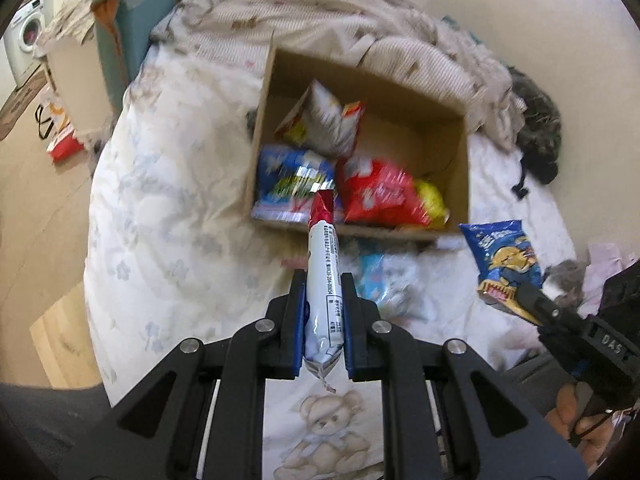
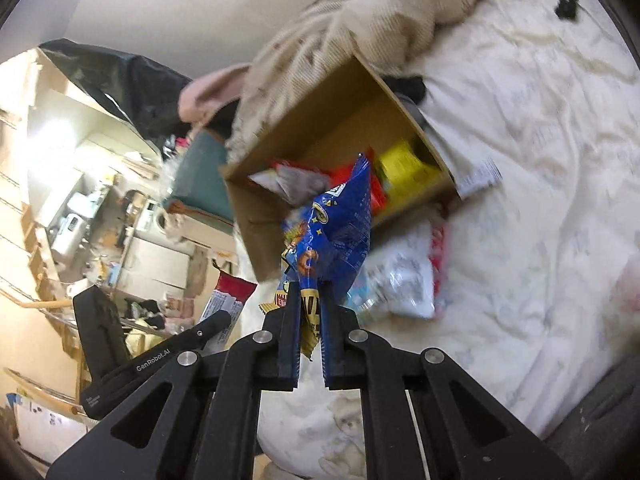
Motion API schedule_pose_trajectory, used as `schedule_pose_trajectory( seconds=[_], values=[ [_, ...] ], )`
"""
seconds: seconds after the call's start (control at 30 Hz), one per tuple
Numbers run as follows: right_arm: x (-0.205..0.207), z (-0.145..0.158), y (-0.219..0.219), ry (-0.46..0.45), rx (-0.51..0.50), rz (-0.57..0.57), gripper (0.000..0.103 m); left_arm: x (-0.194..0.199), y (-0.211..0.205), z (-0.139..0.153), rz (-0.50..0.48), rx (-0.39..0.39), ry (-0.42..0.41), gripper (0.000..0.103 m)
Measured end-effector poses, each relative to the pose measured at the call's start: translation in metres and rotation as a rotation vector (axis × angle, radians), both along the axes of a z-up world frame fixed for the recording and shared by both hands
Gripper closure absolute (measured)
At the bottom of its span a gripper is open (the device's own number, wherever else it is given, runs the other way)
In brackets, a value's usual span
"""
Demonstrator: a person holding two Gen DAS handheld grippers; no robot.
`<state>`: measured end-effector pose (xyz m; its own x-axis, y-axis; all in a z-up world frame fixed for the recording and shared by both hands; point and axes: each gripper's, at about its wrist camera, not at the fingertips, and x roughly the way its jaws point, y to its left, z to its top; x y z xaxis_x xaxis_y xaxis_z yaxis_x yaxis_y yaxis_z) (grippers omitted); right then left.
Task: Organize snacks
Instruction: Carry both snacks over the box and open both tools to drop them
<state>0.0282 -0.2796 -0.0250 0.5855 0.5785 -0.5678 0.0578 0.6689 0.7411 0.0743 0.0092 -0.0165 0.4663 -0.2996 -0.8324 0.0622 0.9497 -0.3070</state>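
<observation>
An open cardboard box [image 1: 452, 136] lies on the bed and holds several snack bags in blue, red, yellow and white. My left gripper [image 1: 323, 280] is shut on a white snack packet with a red end [image 1: 322, 264], raised just short of the box's near wall. My right gripper [image 2: 310, 290] is shut on a blue snack bag [image 2: 340, 216], held in the air before the box [image 2: 256, 216]. In the left wrist view that blue snack bag [image 1: 504, 256] hangs at the right. Pale snack packets [image 1: 384, 280] still lie on the bedding beside the box.
The bed's white quilt [image 1: 168, 208] has a rumpled beige blanket [image 1: 304, 12] behind the box and a dark garment [image 1: 540, 132] at the far right. A teal chair [image 1: 136, 20] and wooden floor [image 1: 36, 200] lie to the left.
</observation>
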Motion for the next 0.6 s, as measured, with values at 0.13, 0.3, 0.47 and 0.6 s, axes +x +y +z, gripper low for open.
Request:
schedule_pose_trajectory(
  seconds=[0.13,0.3,0.47,0.6],
  values=[
    [0.017,0.008,-0.008,-0.031,0.012,-0.006,0.095,0.02,-0.008,0.024,-0.019,0.002,-0.054,0.091],
    [0.049,0.017,-0.016,-0.057,0.011,-0.004,0.095,0.055,-0.019,0.043,-0.038,0.02,-0.098,0.091],
    [0.092,0.02,-0.014,-0.077,-0.013,0.025,0.095,0.092,-0.041,0.045,-0.074,0.049,-0.115,0.091],
    [0.128,0.006,-0.01,-0.044,-0.045,0.053,0.095,0.116,-0.057,0.038,-0.093,0.087,-0.119,0.091]
  ],
)
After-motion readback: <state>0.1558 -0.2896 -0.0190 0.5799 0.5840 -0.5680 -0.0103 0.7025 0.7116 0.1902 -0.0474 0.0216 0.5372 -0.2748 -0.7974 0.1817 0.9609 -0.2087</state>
